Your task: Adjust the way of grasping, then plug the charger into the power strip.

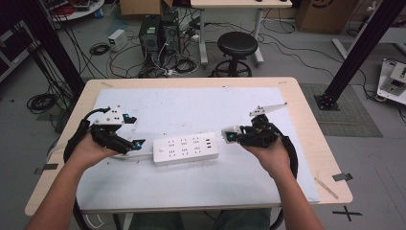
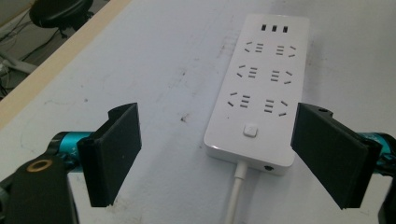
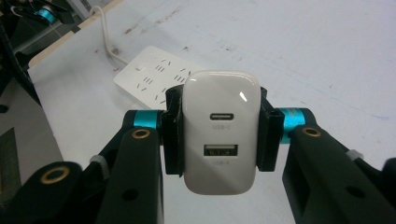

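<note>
A white power strip (image 1: 186,149) lies across the middle of the white mat; its sockets and button face up (image 2: 258,88) and its white cord (image 2: 235,196) leaves the near end. My left gripper (image 1: 134,134) hovers just left of the strip's cord end, jaws wide open and nothing between them (image 2: 217,154). My right gripper (image 1: 231,135) hangs off the strip's right end, shut on a white USB charger (image 3: 221,131) whose two ports face the camera. Behind the charger lies the strip (image 3: 152,77).
The white mat (image 1: 191,108) covers most of the wooden table (image 1: 306,124). Beyond the table's far edge stand a black stool (image 1: 236,48), computer cases and loose cables on the floor. A black frame post (image 1: 356,52) rises at the right.
</note>
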Available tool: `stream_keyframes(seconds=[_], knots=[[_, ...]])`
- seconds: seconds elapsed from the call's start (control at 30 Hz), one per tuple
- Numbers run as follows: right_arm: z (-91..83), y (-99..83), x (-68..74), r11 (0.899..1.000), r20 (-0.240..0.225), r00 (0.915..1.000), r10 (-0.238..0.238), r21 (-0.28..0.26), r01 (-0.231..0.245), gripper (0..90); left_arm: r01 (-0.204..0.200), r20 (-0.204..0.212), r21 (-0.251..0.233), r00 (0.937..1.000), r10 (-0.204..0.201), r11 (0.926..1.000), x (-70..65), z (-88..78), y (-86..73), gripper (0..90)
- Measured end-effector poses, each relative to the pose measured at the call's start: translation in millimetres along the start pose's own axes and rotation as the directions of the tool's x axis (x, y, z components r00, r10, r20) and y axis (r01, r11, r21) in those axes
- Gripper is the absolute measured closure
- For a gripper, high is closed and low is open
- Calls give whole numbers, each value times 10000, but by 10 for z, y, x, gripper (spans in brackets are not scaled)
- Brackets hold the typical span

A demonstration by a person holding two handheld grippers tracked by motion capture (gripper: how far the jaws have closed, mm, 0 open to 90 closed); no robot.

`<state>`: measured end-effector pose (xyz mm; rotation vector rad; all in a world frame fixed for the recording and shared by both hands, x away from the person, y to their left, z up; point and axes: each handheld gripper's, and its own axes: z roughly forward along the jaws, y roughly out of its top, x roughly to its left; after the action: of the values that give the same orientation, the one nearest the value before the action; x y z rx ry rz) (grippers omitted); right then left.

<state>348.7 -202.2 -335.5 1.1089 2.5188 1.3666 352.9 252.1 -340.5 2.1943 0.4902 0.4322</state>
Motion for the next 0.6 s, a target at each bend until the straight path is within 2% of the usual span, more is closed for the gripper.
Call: stream_keyframes(seconds=[0.13,0.23,0.3,0.33,0.5,0.53,0.6], knots=[[-2,16,-33,10000,96,10000,9,84,-10,633,232,-122,76,9997,-231,9997,53,-12,-27,162],[-3,19,-42,10000,100,9999,12,98,-13,634,232,-122,76,9997,-231,9997,53,-12,-27,162],[-16,34,-76,9999,156,9999,38,145,-40,633,284,-172,259,9995,-280,9993,80,-8,-43,162],[-20,40,-85,9999,116,9999,26,163,-28,633,415,-130,188,9991,-413,9990,78,-1,-47,162],[-32,55,-106,9995,160,9999,-44,308,39,633,388,-152,251,9991,-384,9989,70,-14,-55,162],[-27,130,-178,9966,227,9986,-469,690,452,633,381,-244,307,9990,-374,9988,65,-24,-66,162],[-26,147,-183,9960,238,9982,-548,716,530,633,379,-298,389,9989,-368,9985,52,-37,-84,162]])
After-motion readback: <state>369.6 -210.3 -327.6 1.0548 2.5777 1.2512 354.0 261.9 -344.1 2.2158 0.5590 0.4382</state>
